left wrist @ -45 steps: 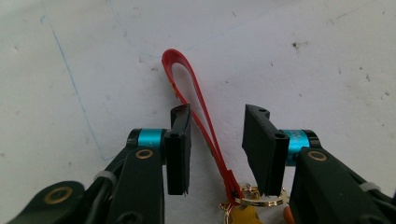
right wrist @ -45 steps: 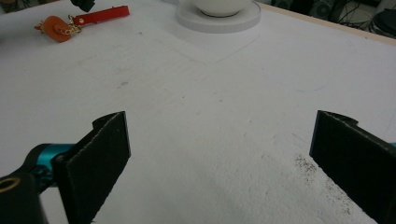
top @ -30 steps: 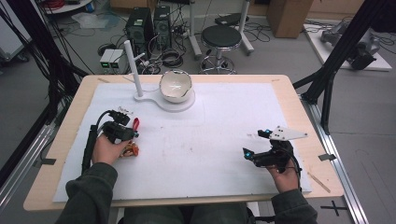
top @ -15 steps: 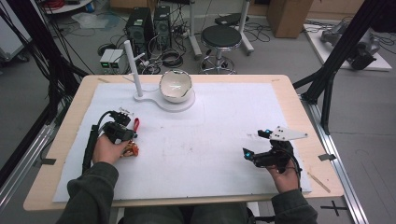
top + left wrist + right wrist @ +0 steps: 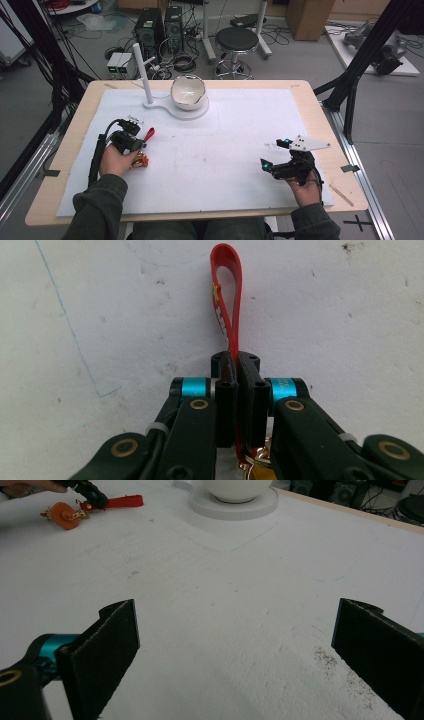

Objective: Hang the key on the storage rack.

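Observation:
A keychain lies on the white mat at the left: a red strap (image 5: 149, 133) (image 5: 227, 285) joined by a gold ring (image 5: 256, 460) to an orange tag (image 5: 140, 161) (image 5: 64, 516). My left gripper (image 5: 142, 140) (image 5: 235, 365) points down at the mat. Its jaws have just been closing and now pinch the red strap near its lower end, with the loop sticking out beyond the tips. My right gripper (image 5: 272, 153) (image 5: 235, 645) rests near the mat's right edge, open wide, with bare mat between its pads (image 5: 107, 650).
A white bowl (image 5: 188, 91) (image 5: 235, 487) sits on a white round stand (image 5: 196, 113) with an upright post (image 5: 142, 70) at the back of the table. The wooden table edge (image 5: 320, 115) frames the mat. A stool and computer cases stand on the floor behind.

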`<state>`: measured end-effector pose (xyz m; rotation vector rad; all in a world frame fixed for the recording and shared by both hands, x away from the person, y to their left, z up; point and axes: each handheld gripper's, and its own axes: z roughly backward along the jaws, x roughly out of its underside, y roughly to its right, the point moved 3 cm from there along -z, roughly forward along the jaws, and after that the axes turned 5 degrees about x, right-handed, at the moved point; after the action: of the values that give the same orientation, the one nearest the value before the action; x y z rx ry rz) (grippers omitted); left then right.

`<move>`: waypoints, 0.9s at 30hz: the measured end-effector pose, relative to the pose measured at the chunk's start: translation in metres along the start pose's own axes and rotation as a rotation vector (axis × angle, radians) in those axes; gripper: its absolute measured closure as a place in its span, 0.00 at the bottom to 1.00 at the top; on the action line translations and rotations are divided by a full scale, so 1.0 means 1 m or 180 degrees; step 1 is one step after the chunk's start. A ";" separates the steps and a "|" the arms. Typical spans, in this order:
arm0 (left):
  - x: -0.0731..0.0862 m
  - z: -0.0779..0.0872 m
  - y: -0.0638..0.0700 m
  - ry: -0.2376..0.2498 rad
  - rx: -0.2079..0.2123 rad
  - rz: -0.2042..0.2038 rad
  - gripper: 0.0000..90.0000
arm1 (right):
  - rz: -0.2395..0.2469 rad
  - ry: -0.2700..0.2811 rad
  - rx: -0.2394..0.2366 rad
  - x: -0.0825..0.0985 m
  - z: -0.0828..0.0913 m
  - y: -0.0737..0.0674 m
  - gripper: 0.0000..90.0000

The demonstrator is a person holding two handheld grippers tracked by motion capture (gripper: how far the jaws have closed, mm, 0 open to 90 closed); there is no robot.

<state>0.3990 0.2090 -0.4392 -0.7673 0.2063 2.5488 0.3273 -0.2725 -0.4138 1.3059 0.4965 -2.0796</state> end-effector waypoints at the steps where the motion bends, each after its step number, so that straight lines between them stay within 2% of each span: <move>1: 0.000 0.001 0.001 -0.0011 -0.0005 -0.0022 0.96 | 0.0001 0.0001 -0.0001 0.000 0.000 0.000 0.04; 11: 0.001 0.014 0.004 0.0216 -0.0010 -0.0058 0.96 | -0.0011 -0.0002 0.0004 0.000 0.000 0.001 0.04; 16: 0.006 0.018 0.004 0.0412 0.0070 0.0030 0.96 | -0.0002 0.0006 0.0015 0.000 0.000 0.001 0.04; 19: 0.011 0.018 0.003 0.0459 0.0030 0.0027 0.96 | -0.0020 -0.0009 0.0012 0.001 0.000 0.000 0.04; 21: 0.014 0.019 0.003 0.0559 0.0042 0.0068 0.96 | -0.0011 -0.0012 0.0018 0.001 0.000 0.000 0.04; 27: 0.018 0.026 0.002 0.0715 0.0042 0.0066 0.96 | -0.0007 -0.0015 0.0026 0.002 -0.001 0.002 0.04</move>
<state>0.3723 0.2217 -0.4281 -1.0515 0.3045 2.4748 0.3285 -0.2744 -0.4160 1.3056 0.4879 -2.0881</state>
